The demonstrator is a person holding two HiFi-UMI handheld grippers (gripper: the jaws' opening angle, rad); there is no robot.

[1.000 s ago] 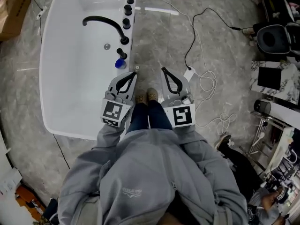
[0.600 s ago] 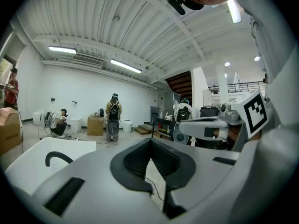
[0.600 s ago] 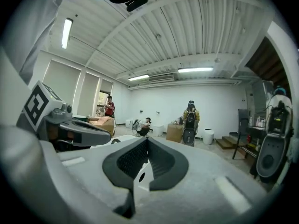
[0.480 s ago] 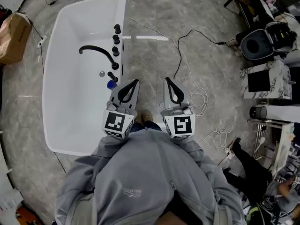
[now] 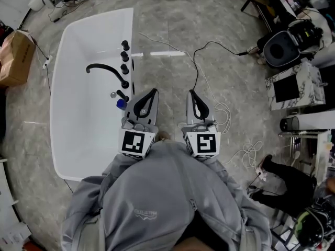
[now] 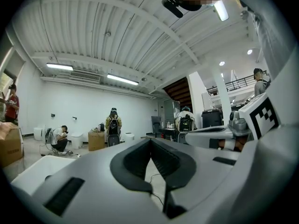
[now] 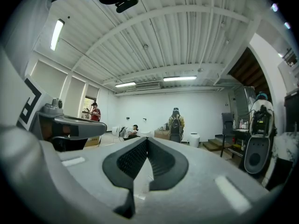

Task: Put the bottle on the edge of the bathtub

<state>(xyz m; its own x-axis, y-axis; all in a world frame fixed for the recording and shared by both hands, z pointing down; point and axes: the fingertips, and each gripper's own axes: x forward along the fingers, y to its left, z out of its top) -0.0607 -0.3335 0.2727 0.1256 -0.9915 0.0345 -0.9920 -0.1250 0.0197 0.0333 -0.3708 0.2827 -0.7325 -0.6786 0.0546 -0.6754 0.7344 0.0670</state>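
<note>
- The left gripper (image 5: 153, 92) and the right gripper (image 5: 191, 93) both have their jaws together, with nothing between them.
- The blue-topped bottle (image 5: 121, 104) stands on the bathtub's (image 5: 84, 135) right rim, just left of the left gripper.
- It is probably light, stiff and slippery, so grip its body below the cap.

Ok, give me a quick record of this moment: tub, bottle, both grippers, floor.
bathtub: white, on the person's left; black spout and knobs on the rim nearest the person
bottle: small blue-topped item, probably it, on that rim below the knobs
left gripper: shut, empty, close to the bottle, not on it
right gripper: shut, empty, over the floor
cables: loose on the grey floor
</note>
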